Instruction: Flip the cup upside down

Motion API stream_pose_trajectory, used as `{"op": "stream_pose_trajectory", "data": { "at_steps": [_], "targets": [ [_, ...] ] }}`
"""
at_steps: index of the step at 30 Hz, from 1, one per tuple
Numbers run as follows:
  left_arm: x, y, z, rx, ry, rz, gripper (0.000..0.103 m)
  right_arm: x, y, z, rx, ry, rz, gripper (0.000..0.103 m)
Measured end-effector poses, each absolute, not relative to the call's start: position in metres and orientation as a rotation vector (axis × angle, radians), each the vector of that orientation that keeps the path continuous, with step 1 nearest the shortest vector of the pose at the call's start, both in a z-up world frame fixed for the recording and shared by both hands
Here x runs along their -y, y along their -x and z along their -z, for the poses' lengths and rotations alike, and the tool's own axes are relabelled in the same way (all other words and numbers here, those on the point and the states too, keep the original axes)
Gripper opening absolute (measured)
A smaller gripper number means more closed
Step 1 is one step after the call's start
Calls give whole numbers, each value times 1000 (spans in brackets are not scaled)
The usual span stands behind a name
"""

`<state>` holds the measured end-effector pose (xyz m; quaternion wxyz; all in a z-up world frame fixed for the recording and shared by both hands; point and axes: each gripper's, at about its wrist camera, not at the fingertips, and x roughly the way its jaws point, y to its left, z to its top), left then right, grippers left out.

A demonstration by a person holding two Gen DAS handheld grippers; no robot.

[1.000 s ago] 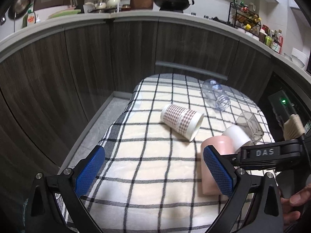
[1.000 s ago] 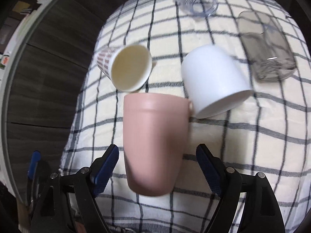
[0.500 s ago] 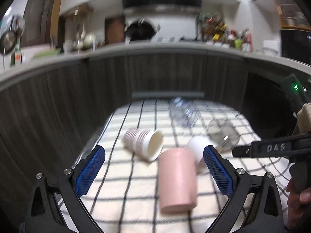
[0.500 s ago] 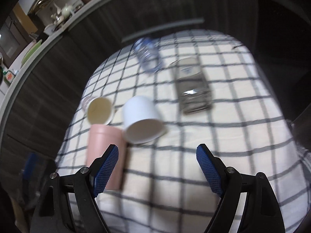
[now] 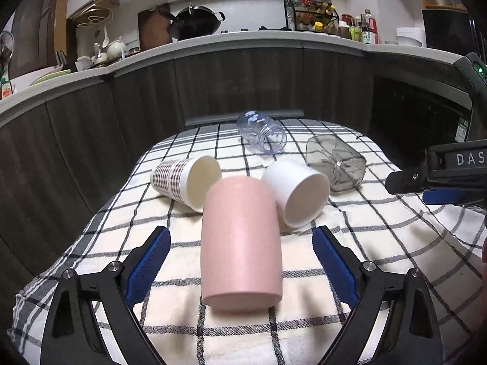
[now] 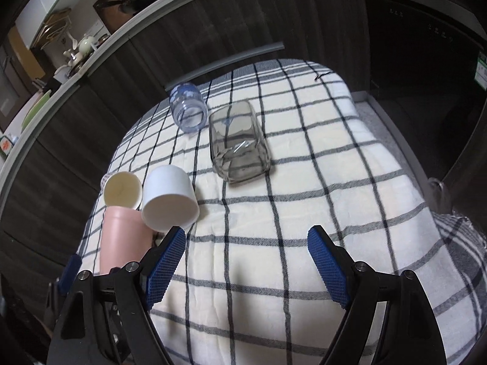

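Note:
A pink cup lies on its side on the checked cloth, its closed base toward me. My left gripper is open, its blue pads on either side of the cup without touching it. The pink cup also shows in the right wrist view at the lower left. My right gripper is open and empty above bare cloth to the right of the cups. It shows in the left wrist view at the right edge.
A white cup, a checked paper cup, a grey glass tumbler and a clear blue bottle all lie on their sides behind the pink cup. The checked cloth covers a small table in front of dark cabinets.
My left gripper has swung right and lined up around the pink cup. My right gripper has pulled back from the pink cup and moved right over bare cloth.

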<state>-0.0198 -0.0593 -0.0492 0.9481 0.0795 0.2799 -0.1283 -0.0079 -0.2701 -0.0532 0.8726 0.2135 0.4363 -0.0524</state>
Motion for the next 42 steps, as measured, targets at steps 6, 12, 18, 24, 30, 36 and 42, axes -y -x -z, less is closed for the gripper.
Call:
{"op": "stream_pose_trajectory", "data": {
  "at_steps": [6,12,18,24,30,36,42],
  "targets": [
    [61,18,63,-604,-152,255,96,268,4,64,-944,-448,113,82],
    [55,3,83,-673,-108,200,81,278,3,72,-968,-480,150,82],
    [58,2,89,-686,-121,205,68,283,-1,80,-994,-496,164,82],
    [51,-2,89,-701,-88,203,67,282,-6,89,-1020,-513,155,82],
    [51,2,77,-671,-111,204,67,280,-6,89,-1020,-521,143,82],
    [51,3,50,-670,-163,198,67,276,-2,80,-999,-541,109,82],
    [46,-18,23,-945,-157,231,67,275,2,63,-1015,-629,87,82]
  ]
}}
